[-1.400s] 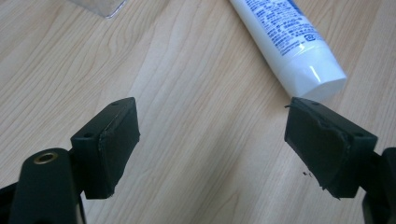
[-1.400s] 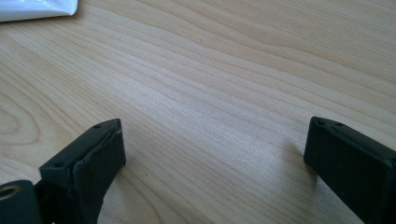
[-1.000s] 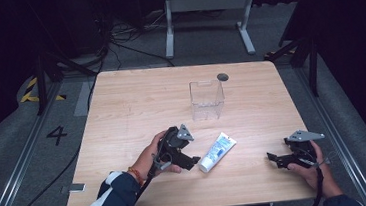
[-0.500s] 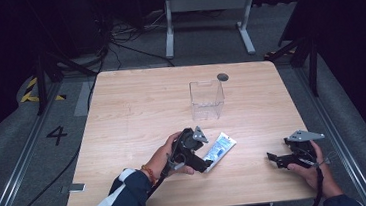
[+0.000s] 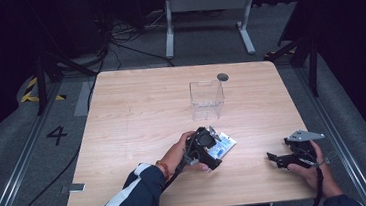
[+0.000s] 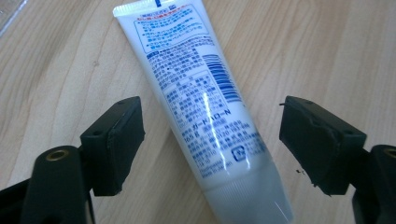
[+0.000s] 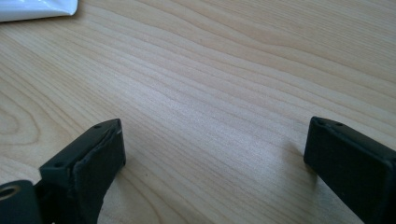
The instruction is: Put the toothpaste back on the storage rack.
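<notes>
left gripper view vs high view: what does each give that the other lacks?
Left gripper view alone: the tube's blue print and barcode are sharp, and the left gripper jaws stand either side of the tube with wood showing in both gaps; they have just been closing, not yet touching it.

High view alone: the clear box beyond the tube, a dark disc by the far edge, and the right gripper off to the right.

Both: the tube lying flat on the wooden table.
</notes>
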`<state>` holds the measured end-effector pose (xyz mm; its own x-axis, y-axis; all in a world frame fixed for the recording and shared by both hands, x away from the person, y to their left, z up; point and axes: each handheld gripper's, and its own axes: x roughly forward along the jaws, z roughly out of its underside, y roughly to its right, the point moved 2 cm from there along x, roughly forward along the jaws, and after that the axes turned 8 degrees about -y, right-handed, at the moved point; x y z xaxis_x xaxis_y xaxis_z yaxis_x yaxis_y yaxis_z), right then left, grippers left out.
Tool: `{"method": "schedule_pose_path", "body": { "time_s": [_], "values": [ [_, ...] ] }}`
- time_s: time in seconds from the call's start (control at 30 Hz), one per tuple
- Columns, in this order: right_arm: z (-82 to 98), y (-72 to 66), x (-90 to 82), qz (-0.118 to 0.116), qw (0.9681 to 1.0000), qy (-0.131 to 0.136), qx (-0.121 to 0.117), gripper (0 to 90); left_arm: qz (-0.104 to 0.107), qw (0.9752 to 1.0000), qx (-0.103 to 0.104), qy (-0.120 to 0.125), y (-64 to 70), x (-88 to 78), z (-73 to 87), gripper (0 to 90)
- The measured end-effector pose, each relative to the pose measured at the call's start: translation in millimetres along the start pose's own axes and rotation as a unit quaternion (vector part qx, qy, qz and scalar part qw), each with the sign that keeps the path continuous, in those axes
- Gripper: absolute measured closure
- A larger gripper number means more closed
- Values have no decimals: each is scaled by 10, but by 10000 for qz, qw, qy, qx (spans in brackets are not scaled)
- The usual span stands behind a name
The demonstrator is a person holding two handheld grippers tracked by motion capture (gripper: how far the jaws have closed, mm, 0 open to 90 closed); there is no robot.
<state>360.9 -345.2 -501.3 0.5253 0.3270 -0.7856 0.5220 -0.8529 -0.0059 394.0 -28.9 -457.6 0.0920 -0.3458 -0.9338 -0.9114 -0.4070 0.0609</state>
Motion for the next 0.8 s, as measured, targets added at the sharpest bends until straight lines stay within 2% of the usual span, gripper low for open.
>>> {"method": "schedule_pose_path", "body": {
  "time_s": [0.03, 0.1, 0.17, 0.27, 0.3, 0.33, 0.47, 0.6, 0.7, 0.8],
  "values": [
    [0, 0, 0, 1, 10000, 0, -1, 55, 0, 10000, 0, 0, 0, 0, 0, 245],
    [0, 0, 0, -1, 10000, 2, -2, 56, 13, 9997, -187, -129, -32, 49, -65, 263],
    [0, 0, 0, 1, 10000, 4, 2, 55, -1, 9994, -231, -268, -58, 109, -158, 268],
    [0, 0, 0, 1, 10000, 0, 1, 55, -33, 9988, -221, -432, -53, 157, -216, 277],
    [0, -1, 0, -5, 10000, 2, 5, 56, -106, 9980, -219, -587, -45, 209, -255, 282],
    [0, 0, 0, 0, 10000, 2, -2, 56, -156, 9976, -214, -636, -35, 245, -277, 282],
    [0, 0, 0, 1, 10000, 1, -3, 55, -259, 9970, -193, -705, -30, 259, -333, 283],
    [0, 0, 0, 1, 10000, 0, 1, 55, -257, 9969, -62, -735, -26, 262, -364, 322],
    [0, -1, 1, 0, 10000, 4, 4, 55, -254, 9967, 71, -769, -12, 242, -370, 433],
    [0, -1, 0, -3, 10000, -3, 6, 55, -198, 9967, 184, -761, -21, 222, -366, 490]
  ]
}}
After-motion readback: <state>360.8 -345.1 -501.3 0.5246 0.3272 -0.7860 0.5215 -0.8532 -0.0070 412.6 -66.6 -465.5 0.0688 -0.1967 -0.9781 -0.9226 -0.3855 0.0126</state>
